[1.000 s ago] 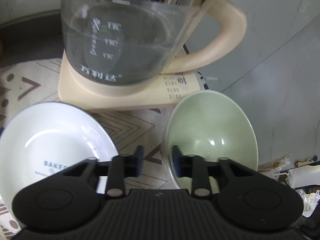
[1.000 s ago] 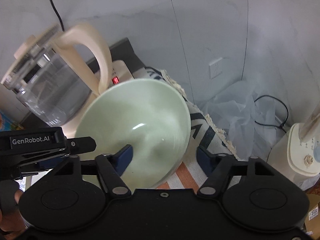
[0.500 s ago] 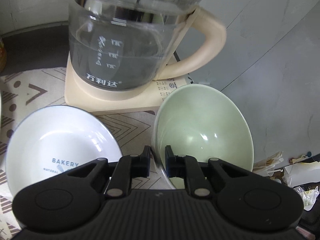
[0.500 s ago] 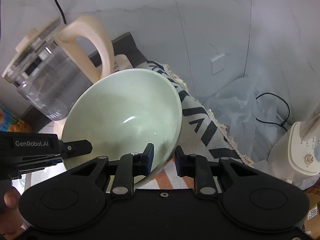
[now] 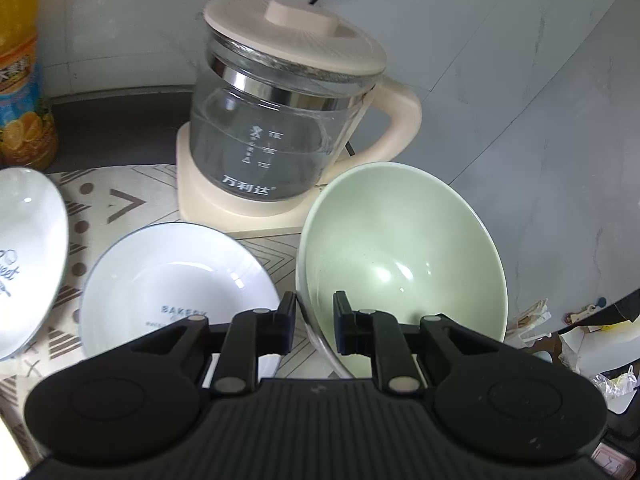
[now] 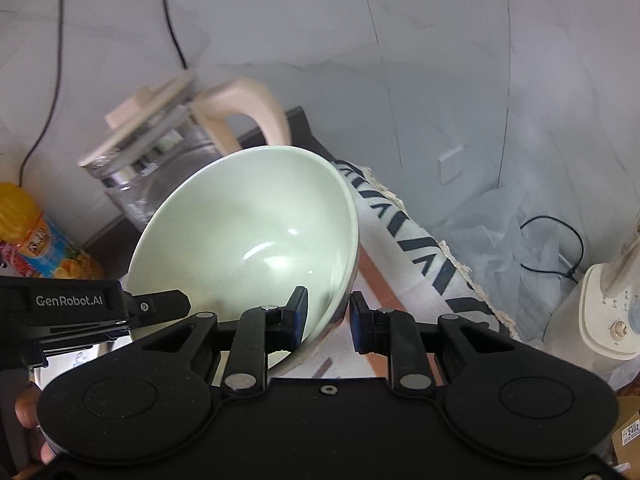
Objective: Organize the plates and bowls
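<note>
Left wrist view: left gripper [image 5: 314, 322] and right gripper [image 6: 329, 320] each clamp the tilted green bowl's [image 5: 404, 252] rim, with the kettle [image 5: 280, 120] just behind it.

A patterned cloth [image 5: 120, 204] covers the table, bearing kettle base [image 5: 208, 204] and, seemingly, white bowl [image 5: 176, 280]

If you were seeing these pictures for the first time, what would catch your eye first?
A pale green bowl fills the middle of both views, tilted, its rim between the jaws of the left gripper and the right gripper. Behind it stands a glass kettle with a cream lid and handle. To the left, a white bowl marked BAKERY sits on the patterned cloth.
</note>
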Action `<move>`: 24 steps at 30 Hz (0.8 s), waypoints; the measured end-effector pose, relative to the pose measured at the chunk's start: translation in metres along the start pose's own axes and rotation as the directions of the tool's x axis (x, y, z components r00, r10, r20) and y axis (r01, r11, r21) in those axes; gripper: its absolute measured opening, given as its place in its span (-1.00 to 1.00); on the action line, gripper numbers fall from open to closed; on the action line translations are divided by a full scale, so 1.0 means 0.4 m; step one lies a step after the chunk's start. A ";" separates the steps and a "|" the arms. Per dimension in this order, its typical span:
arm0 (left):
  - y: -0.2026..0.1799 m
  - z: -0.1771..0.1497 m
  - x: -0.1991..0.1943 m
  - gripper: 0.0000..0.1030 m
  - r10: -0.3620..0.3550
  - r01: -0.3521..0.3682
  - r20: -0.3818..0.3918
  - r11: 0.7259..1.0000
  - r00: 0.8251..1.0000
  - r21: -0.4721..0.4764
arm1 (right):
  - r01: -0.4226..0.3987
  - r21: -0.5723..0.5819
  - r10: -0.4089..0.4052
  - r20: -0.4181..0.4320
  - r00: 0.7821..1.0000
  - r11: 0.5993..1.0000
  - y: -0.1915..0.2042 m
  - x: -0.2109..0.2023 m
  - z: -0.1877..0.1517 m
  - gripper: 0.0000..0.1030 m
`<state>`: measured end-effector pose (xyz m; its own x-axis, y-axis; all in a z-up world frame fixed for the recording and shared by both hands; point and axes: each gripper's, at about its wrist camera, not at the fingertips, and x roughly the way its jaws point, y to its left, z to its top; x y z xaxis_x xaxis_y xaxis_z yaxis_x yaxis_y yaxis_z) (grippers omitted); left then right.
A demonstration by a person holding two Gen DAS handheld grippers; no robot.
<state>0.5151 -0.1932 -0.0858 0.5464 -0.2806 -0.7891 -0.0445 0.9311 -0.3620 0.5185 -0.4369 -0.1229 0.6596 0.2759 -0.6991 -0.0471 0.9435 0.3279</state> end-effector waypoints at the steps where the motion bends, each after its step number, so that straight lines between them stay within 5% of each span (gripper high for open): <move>1: 0.006 -0.003 -0.011 -0.69 -0.002 0.002 0.003 1.000 1.000 -0.001 | -0.002 0.000 0.002 0.005 1.000 1.000 0.006 -0.009 -0.002 -0.57; 24: 0.054 -0.158 -0.224 -0.69 0.002 -0.002 0.043 1.000 0.999 0.009 | -0.014 -0.016 0.015 0.062 0.998 1.000 0.118 -0.194 -0.133 -0.56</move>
<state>0.4124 -0.1626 -0.0544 0.5819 -0.2685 -0.7677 -0.0384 0.9338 -0.3557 0.4253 -0.4041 -0.0869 0.7037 0.2781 -0.6537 -0.0687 0.9425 0.3271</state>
